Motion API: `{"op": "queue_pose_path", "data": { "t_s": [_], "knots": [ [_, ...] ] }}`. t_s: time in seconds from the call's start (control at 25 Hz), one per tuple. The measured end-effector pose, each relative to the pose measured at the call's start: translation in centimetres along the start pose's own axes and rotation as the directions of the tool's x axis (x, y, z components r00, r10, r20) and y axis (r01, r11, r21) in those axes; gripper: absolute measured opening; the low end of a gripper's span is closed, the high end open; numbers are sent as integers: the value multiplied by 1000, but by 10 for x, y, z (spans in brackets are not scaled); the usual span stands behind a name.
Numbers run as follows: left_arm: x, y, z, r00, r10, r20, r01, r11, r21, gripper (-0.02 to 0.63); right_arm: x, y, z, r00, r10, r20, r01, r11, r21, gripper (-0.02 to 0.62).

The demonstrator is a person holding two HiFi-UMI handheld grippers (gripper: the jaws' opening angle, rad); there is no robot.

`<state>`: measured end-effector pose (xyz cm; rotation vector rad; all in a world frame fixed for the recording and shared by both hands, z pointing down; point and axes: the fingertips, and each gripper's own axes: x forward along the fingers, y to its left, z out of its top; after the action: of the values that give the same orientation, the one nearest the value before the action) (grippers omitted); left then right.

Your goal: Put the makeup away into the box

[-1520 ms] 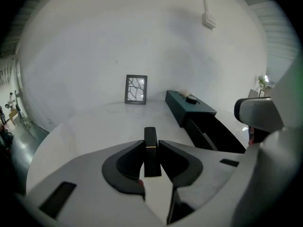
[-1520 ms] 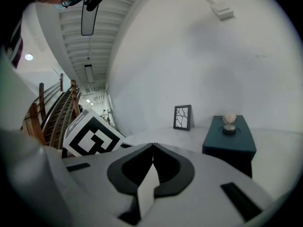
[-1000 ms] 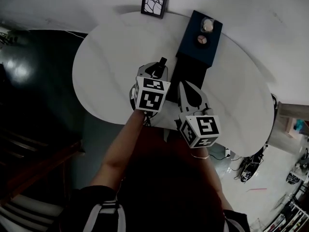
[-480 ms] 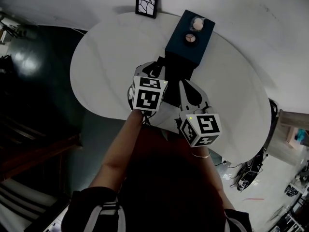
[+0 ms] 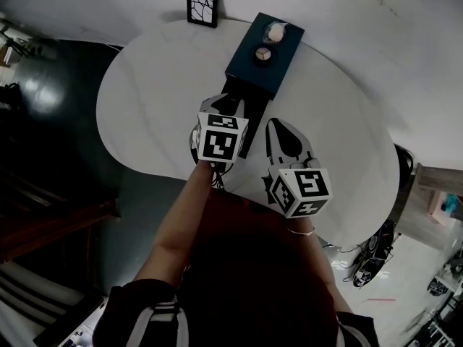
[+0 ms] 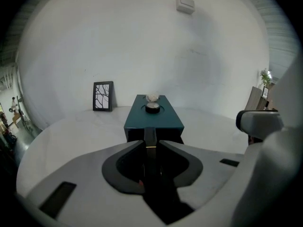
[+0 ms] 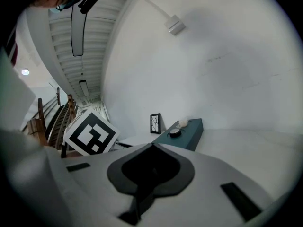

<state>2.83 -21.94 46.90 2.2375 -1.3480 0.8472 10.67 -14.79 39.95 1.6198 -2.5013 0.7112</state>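
A teal box (image 5: pixel 248 69) stands at the far side of the round white table (image 5: pixel 145 100), with its dark drawer (image 5: pixel 249 118) pulled out toward me. A round compact (image 5: pixel 263 54) and a pale puff (image 5: pixel 275 30) sit on its lid. My left gripper (image 5: pixel 233 101) is shut on a slim dark makeup tube (image 6: pixel 150 135) with a gold band. It points at the box (image 6: pixel 154 119) from just in front of the drawer. My right gripper (image 5: pixel 275 124) hovers to the right of the drawer, shut (image 7: pixel 152 145) and holding nothing.
A small framed picture (image 5: pixel 202 6) leans on the wall behind the box. The table's near edge (image 5: pixel 181 183) lies under my forearms. Dark floor and stairs are to the left, cables and gear on the floor at lower right.
Both grippers have shifted sideways relative to the box. The left one, still holding the tube, was left of the drawer and is now in line with it.
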Motion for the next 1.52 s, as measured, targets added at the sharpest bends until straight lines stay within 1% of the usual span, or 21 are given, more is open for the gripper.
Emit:
{"op": "queue_pose_path", "data": {
  "t_s": [0.28,0.64,0.84,1.04,1.32,1.52],
  "knots": [
    [24,-11,-6,999,13,-47,-13,1000,-11,112,-1,-25,-6,1000,-3,-27,3,1000,-8,14],
    [48,-11,-19,992,0,-127,-1,1000,-10,112,5,-39,-15,998,-14,-59,13,1000,-4,15],
    [58,-11,-22,988,5,-154,-4,1000,1,112,8,-45,-18,997,-23,-77,23,1000,-6,14],
    [67,-7,-25,986,13,-166,-15,1000,-14,112,12,-49,-22,996,-28,-91,28,1000,1,15],
    [72,-6,-25,985,24,-172,-24,1000,4,112,14,-51,-25,994,-30,-101,31,999,12,15],
    [76,-6,-29,980,34,-195,-30,999,23,112,15,-51,-27,994,-31,-108,33,999,13,15]
  ]
}}
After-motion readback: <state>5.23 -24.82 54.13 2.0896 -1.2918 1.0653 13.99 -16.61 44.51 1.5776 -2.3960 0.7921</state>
